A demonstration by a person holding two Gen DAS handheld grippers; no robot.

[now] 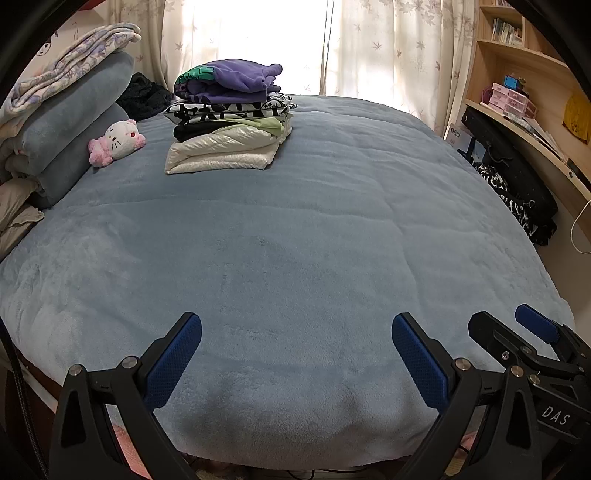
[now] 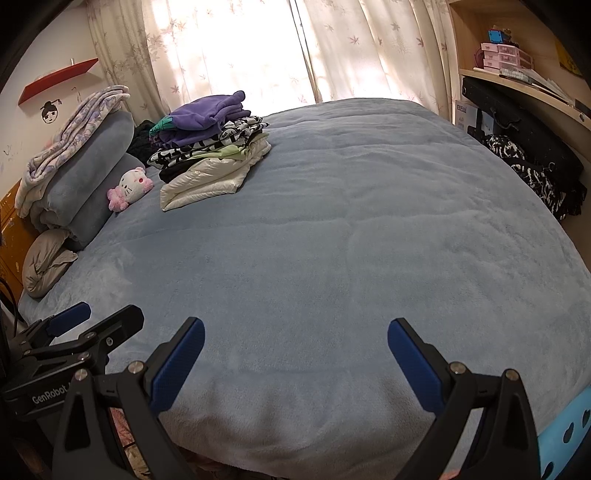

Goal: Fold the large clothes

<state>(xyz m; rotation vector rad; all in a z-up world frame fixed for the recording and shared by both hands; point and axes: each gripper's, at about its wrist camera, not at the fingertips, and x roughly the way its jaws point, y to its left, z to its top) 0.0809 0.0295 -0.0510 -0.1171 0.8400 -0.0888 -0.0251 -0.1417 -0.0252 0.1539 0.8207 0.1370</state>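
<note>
While pillows (image 1: 70,122) pile up at nine o'clock, the plush cat (image 1: 118,142) sits beside them, and the folded clothes stack (image 1: 229,118) rests at eleven o'clock on the bed (image 1: 295,240). Left gripper (image 1: 296,358) hangs spread wide over the near edge, empty; right gripper (image 2: 295,363) likewise, jaws apart.

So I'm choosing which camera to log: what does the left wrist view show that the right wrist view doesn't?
Only the left wrist view shows the upper bookshelf. Only the right wrist view shows the red wall shelf, the face sticker and a light-blue panel. Both show the folded clothes stack, the plush toy, the blue bed cover and both hand-held grippers, left and right, open.
</note>
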